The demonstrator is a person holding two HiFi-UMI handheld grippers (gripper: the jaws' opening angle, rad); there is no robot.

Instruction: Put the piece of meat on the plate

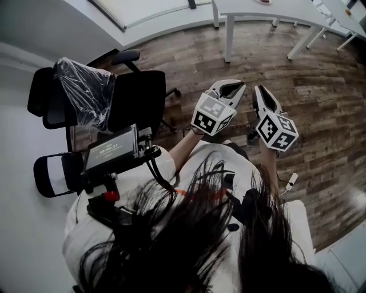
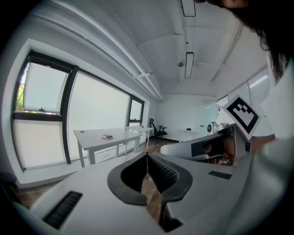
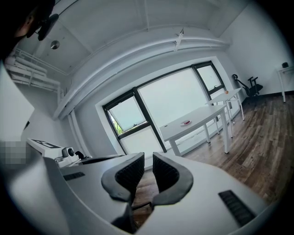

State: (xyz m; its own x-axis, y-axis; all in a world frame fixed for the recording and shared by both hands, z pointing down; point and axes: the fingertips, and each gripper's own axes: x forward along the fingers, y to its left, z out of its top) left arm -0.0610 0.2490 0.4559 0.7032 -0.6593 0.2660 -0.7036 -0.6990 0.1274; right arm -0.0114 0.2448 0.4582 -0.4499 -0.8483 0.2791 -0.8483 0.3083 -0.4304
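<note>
Both grippers are held side by side in front of the person, above a wooden floor, pointing towards a white table (image 2: 98, 137) by the windows. On that table lies a small pale dish with something red on it (image 2: 107, 136), also visible in the right gripper view (image 3: 185, 122); it is too small to tell meat from plate. My left gripper (image 2: 147, 155) has its jaws touching at the tips, with nothing between them. My right gripper (image 3: 148, 160) is shut too and holds nothing. In the head view the left gripper (image 1: 230, 88) and the right gripper (image 1: 263, 94) sit close together.
A black office chair (image 1: 137, 100) with a plastic-wrapped headrest (image 1: 86, 94) stands at the left, beside a device with a small screen (image 1: 111, 150). White tables (image 1: 269, 14) line the far side. A second table bears a small orange thing (image 3: 226, 92). Another chair (image 3: 250, 85) stands far off.
</note>
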